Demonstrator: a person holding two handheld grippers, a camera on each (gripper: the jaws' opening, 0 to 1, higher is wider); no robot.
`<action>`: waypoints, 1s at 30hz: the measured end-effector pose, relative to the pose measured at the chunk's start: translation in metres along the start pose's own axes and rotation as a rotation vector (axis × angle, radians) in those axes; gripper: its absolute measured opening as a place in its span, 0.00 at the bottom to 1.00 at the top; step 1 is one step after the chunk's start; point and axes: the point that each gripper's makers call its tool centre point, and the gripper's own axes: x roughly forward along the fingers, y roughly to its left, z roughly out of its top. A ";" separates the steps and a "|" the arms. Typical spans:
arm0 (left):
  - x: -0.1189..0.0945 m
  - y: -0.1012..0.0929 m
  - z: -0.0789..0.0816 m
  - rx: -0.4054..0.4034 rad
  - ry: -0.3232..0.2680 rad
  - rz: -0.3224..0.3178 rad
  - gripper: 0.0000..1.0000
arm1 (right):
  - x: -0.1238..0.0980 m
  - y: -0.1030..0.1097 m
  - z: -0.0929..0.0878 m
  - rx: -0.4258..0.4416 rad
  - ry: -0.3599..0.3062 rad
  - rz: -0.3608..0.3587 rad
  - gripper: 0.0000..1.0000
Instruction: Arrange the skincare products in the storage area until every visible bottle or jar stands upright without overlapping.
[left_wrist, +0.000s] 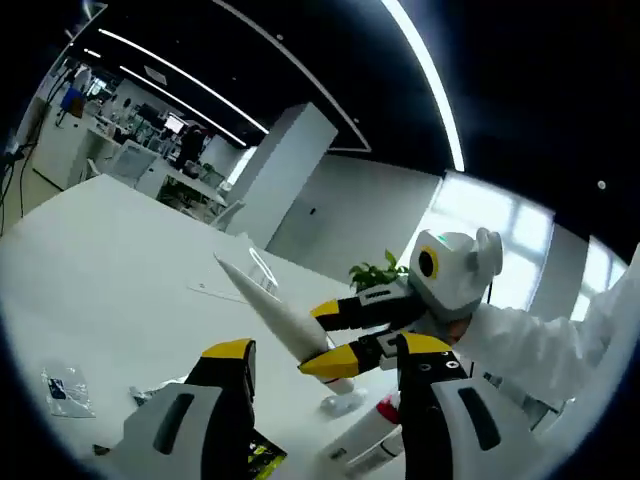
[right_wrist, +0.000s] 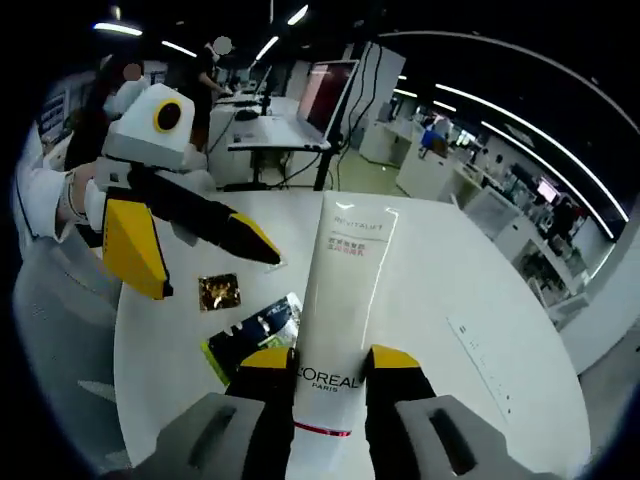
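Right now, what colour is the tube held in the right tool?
White, with dark lettering and a thin red band near the cap; the tube shows best in the right gripper view.

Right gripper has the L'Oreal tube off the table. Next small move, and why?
Probably lower the tube toward a bare patch of the white table and stand it on its cap. The right gripper clamps it near the cap end, in the air, with sachets lying beside the left gripper.
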 end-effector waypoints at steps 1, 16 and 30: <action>0.000 -0.001 0.001 -0.006 -0.006 -0.007 0.67 | -0.002 0.004 0.003 0.001 -0.003 0.005 0.18; 0.000 -0.021 0.021 -0.150 -0.134 -0.094 0.99 | -0.023 0.038 0.031 -0.031 -0.114 0.024 0.18; -0.004 -0.020 0.024 -0.171 -0.151 -0.105 0.58 | -0.029 0.062 0.044 -0.029 -0.153 0.012 0.18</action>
